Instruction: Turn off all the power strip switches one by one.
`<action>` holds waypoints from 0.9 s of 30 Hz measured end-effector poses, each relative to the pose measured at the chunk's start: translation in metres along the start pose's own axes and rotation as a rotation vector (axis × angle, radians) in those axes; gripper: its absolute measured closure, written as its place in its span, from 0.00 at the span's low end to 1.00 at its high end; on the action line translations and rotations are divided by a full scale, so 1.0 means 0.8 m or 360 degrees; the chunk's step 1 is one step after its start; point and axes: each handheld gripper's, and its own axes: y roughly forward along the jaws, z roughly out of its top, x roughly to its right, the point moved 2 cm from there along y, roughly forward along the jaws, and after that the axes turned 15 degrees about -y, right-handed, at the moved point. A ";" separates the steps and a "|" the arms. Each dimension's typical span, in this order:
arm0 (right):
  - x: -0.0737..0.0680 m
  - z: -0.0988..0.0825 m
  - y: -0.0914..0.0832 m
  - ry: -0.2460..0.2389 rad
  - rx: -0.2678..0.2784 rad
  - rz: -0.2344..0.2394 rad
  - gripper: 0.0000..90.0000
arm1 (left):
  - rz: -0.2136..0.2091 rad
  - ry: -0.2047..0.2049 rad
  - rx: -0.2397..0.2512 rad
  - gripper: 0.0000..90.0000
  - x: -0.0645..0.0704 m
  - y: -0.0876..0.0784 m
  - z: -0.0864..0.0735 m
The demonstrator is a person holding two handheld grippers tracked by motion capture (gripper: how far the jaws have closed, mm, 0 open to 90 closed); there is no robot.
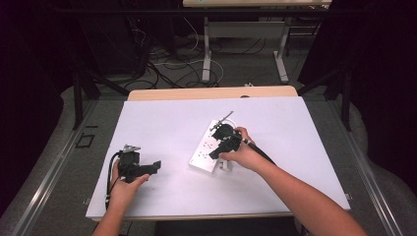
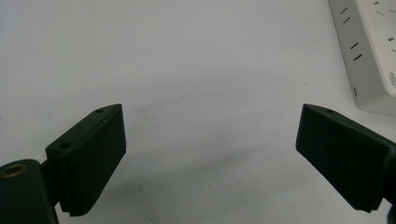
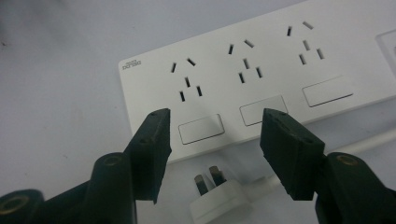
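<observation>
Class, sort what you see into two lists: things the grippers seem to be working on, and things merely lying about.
Likely in the job:
power strip
white plug
right gripper, open over them

Lying about:
left gripper, open over bare tabletop
floor cables

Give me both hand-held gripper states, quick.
Left hand-held gripper: open, empty, over the bare table.
Right hand-held gripper: open, empty, above the white plug beside the power strip.
</observation>
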 end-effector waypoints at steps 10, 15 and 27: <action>0.001 -0.017 -0.013 0.0054 0.0009 -0.0035 0.33 | -0.0003 0.0001 0.0009 0.10 0.000 0.000 0.000; 0.004 -0.029 -0.025 0.0088 0.0031 -0.0051 0.24 | -0.0006 -0.0007 -0.0005 0.10 0.000 -0.002 0.000; 0.024 -0.071 -0.061 0.0239 0.0140 -0.0226 0.06 | -0.0005 -0.0010 0.0002 0.10 0.000 -0.002 0.001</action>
